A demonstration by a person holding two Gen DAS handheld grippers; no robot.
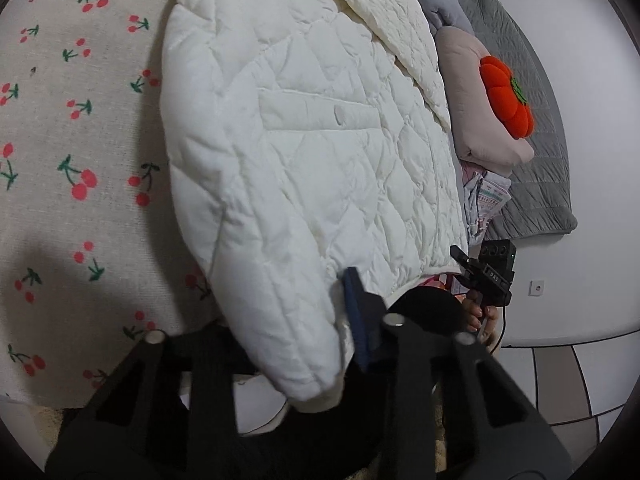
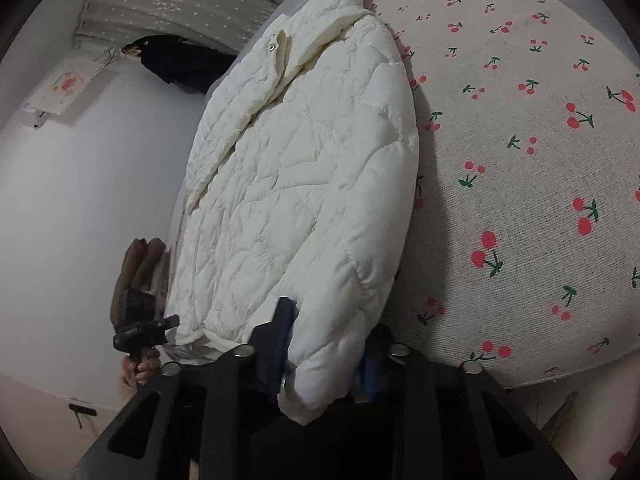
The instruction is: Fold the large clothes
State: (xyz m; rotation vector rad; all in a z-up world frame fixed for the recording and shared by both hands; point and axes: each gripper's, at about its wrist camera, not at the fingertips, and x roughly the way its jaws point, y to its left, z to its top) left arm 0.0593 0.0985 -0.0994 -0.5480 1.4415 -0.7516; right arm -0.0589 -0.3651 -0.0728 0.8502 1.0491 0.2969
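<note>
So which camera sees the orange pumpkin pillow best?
The left wrist view. The orange pumpkin pillow shows there in full, lying on a beige cushion. The right wrist view does not show it at all.

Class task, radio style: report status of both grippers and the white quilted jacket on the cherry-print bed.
Left gripper shut on white quilted jacket cuff. Right gripper shut on other cuff. Jacket flat, unfolded. Nothing blocking.

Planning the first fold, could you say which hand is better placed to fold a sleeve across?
Probably the right gripper: both pads visibly clamp its sleeve cuff; the left gripper shows only one.
</note>
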